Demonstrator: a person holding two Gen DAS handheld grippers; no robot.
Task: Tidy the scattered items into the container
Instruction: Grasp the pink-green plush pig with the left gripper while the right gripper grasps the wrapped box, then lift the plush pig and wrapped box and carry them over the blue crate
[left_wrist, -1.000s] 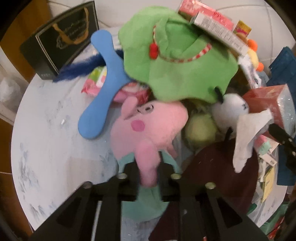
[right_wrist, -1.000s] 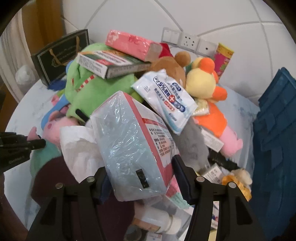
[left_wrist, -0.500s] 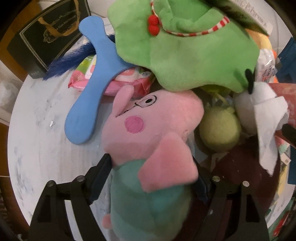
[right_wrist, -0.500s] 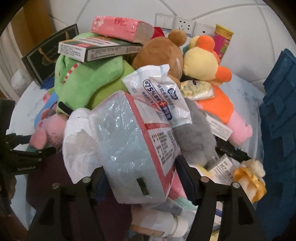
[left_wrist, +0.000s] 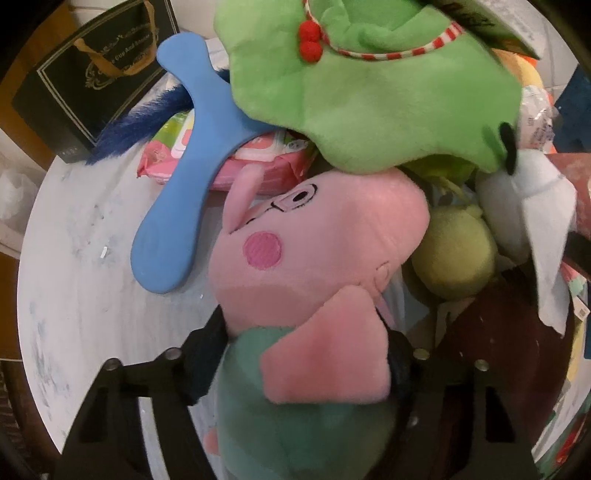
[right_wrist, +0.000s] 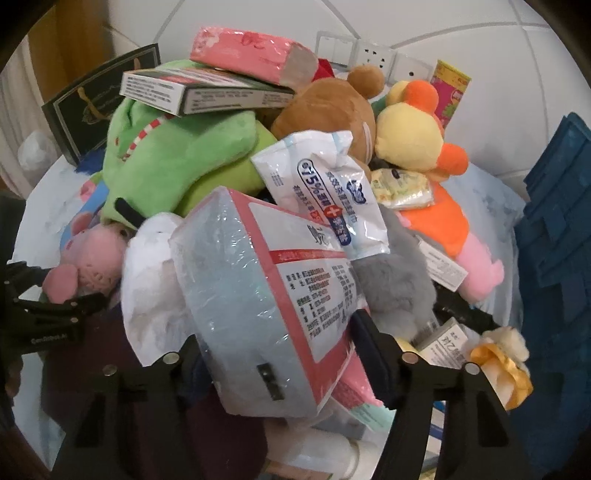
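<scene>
Pig plush (left_wrist: 317, 266) drawn closer within left gripper (left_wrist: 303, 354) (right gripper (right_wrist: 273, 354) clamps tissue pack (right_wrist: 258, 295))

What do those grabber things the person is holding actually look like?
Both tongs look alike: matte black, angular plastic. The left tongs and right tongs each have two flat fingers with triangular cut-outs at the base and small round silver screw heads on top. The right view shows faint pale lettering on the left tongs' side, too blurred to read. No cables or sleeves show.

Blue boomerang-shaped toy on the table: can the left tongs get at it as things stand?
Probably not yet. The left tongs are full, straddling the pink pig plush, and the blue toy has one arm tucked under the green plush.
</scene>
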